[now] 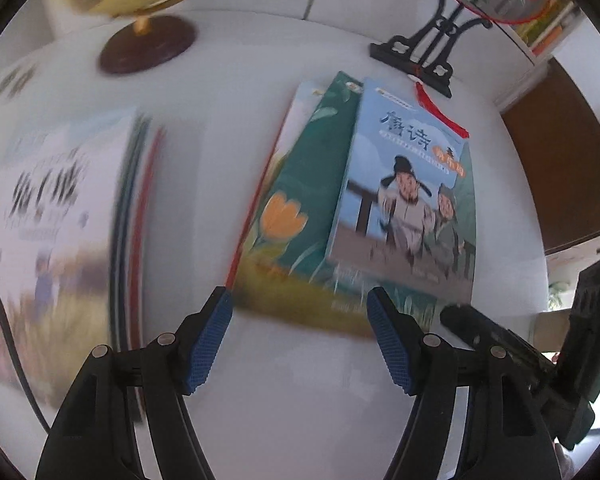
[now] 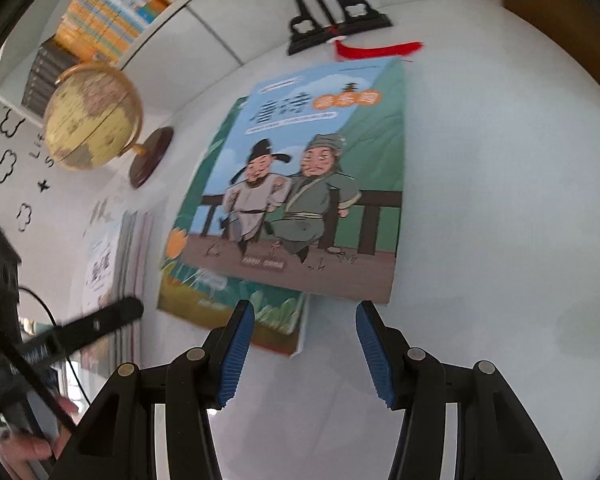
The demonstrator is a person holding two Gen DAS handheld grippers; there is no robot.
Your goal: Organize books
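Books, sorting part done, as judged. A squared stack of books [image 1: 60, 216] is seen at the left of the white bench [image 1: 300, 380]. Beside it lies a loose pile: the poetry book [image 2: 300, 184] skewed atop the green tulip-cover book [image 1: 300, 200], edges unaligned, yet to be gathered.

Left gripper [image 1: 300, 340]: fingers parted, empty. Right gripper [image 2: 304, 354]: fingers parted, empty, just short of the pile's near edge.

Room: bare bench at right and near side. Globe [image 2: 92, 116] and fan stand [image 2: 336, 20] bound the far edge.
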